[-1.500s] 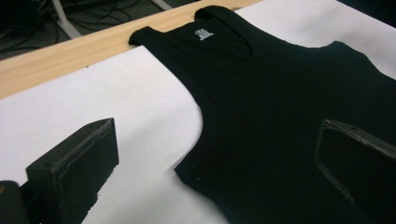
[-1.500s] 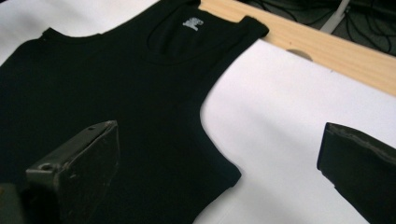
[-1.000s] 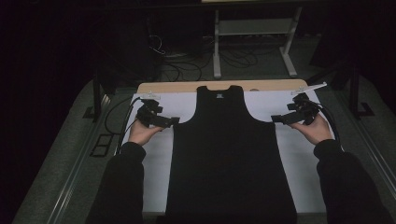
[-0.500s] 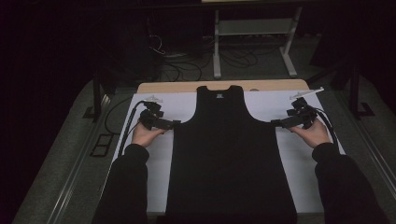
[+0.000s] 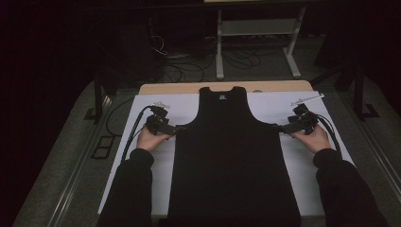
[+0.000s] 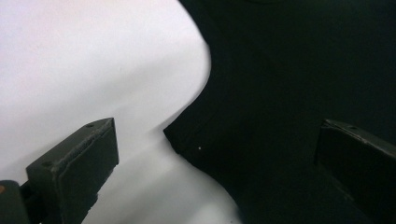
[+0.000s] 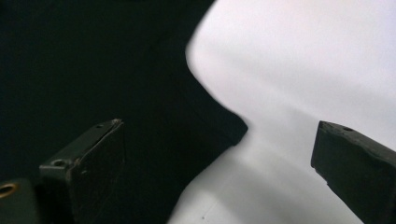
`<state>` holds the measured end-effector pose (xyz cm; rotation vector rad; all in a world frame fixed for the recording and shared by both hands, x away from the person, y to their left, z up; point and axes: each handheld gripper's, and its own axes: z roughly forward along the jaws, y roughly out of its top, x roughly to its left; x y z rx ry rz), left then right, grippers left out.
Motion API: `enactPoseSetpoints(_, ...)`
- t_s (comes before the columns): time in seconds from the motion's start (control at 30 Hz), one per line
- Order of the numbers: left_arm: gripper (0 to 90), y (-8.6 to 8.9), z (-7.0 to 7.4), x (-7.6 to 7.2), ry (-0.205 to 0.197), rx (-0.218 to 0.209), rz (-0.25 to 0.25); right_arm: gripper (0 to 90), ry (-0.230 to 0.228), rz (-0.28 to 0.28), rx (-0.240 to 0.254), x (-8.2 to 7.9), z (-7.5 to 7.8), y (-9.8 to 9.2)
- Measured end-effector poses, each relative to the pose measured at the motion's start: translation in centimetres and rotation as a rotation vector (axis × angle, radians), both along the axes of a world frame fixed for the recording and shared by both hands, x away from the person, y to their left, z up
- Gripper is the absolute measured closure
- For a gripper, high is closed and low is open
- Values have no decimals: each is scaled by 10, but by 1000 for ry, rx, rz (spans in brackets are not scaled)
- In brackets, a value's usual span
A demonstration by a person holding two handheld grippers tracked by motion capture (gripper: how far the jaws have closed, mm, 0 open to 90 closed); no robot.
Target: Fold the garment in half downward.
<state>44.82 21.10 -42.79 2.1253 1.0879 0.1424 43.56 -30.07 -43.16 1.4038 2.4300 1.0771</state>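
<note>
Black sleeveless top [image 5: 234, 156] — flat, neck away, on white sheet [image 5: 302, 165].

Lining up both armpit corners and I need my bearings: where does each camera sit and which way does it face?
High view: above the person's side, facing forward and down on the black tank top on the white sheet; forearms, hands, left claw, right claw.
Left gripper view: on the left claw, jaws open astride the top's armpit corner.
Right gripper view: on the right claw, open, same on the other side.
All share top and sheet.
</note>
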Motion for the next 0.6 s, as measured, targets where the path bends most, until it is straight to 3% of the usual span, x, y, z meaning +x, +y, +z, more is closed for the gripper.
enactPoseSetpoints(0.17,0,1,-5,3,31,5,9,105,6,-8,-3,1,-7,-1)
enactPoseSetpoints(0.33,91,5,-8,3,8,-13,42,135,7,-20,-4,3,-9,-1)
enactPoseSetpoints(0.37,136,6,-10,4,18,-22,54,154,7,-37,-2,4,-10,-2)
enactPoseSetpoints(0.47,160,5,-14,5,38,-10,59,185,21,-56,-1,6,-13,-2)
enactPoseSetpoints(0.6,270,6,-14,5,15,-50,66,268,21,-58,-10,7,-16,-1)
